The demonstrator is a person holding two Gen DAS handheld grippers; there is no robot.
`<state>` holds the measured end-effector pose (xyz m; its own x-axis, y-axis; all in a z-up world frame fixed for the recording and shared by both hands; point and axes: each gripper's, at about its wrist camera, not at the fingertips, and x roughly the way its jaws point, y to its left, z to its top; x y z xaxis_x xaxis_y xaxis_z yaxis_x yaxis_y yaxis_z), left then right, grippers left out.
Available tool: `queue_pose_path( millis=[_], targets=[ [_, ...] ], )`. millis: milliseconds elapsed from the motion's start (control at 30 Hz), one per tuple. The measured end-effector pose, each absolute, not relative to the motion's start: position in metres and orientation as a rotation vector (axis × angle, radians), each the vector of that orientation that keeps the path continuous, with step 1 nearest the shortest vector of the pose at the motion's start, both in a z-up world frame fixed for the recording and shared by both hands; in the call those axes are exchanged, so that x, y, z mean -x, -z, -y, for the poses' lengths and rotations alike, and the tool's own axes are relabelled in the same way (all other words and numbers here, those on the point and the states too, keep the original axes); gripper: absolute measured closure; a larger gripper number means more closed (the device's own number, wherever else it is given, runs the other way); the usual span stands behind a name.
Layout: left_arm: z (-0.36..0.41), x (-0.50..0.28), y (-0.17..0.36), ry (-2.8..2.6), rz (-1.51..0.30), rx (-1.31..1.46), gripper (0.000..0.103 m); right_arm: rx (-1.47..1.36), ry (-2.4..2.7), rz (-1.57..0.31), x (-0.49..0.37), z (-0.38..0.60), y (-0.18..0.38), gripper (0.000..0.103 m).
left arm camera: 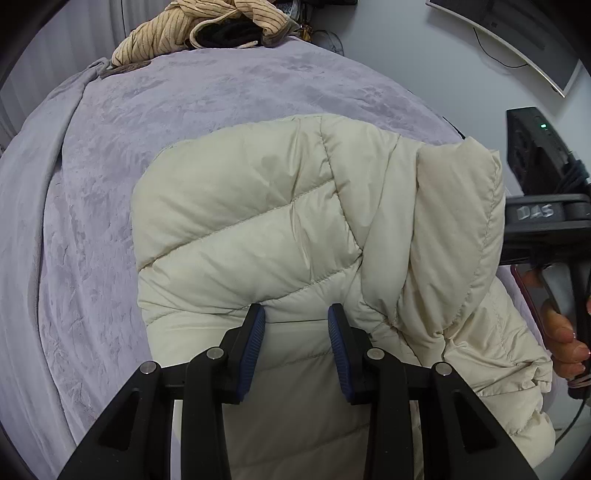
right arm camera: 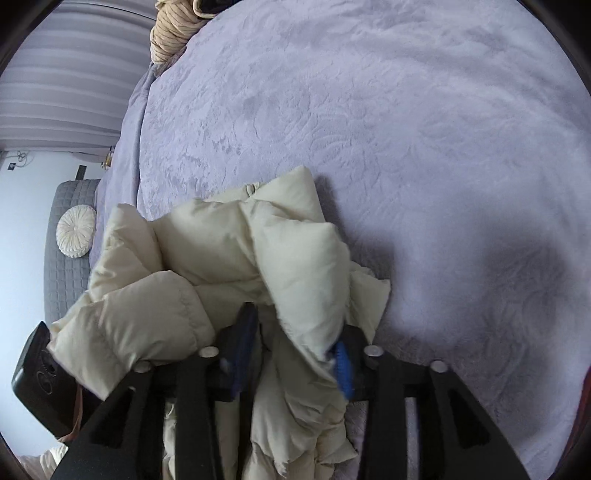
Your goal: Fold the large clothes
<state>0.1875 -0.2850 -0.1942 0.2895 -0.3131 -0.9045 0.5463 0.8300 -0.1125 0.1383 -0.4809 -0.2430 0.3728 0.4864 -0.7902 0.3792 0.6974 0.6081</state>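
Soft even light, fisheye-warped edges, slight blur.

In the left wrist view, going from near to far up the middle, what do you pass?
Left gripper → cream puffer jacket → bare lilac bedspread → striped tan garment pile at the far edge of the bed.

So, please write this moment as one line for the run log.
task: fold large clothes | cream puffer jacket on lilac bedspread | left gripper open over jacket | right gripper open, fabric between
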Motion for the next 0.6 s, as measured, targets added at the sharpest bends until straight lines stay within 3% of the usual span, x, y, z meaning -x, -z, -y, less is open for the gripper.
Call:
queue_pose_path(
  millis=[33,300,333,400,433,600],
  targets=[
    [0.286,-0.188,0.195,0.58,-1.142,-0.236,0.067,-0.833,-0.048,-1.209,-0.133,0.485,0.233,0.019],
    [0.287,-0.187,0.195,0.579,-1.141,-0.246,0.067,-0.805,-0.097,-1.111,-0.108,0.468,0.168,0.024],
    [0.287,-0.187,0.195,0.579,-1.14,-0.249,0.067,-0.802,-0.109,-1.134,-0.111,0.459,0.171,0.03],
    [0.287,-0.187,0.195,0.577,-1.142,-0.255,0.067,-0.775,-0.109,-1.186,-0.118,0.441,0.177,0.084],
    [0.287,-0.187,0.195,0.577,-1.145,-0.253,0.067,-0.735,-0.072,-1.216,-0.118,0.435,0.18,0.097],
    [0.283,-0.192,0.193,0.586,-1.169,-0.225,0.066,-0.743,0.059,-1.281,-0.111,0.439,0.217,0.097]
  ],
)
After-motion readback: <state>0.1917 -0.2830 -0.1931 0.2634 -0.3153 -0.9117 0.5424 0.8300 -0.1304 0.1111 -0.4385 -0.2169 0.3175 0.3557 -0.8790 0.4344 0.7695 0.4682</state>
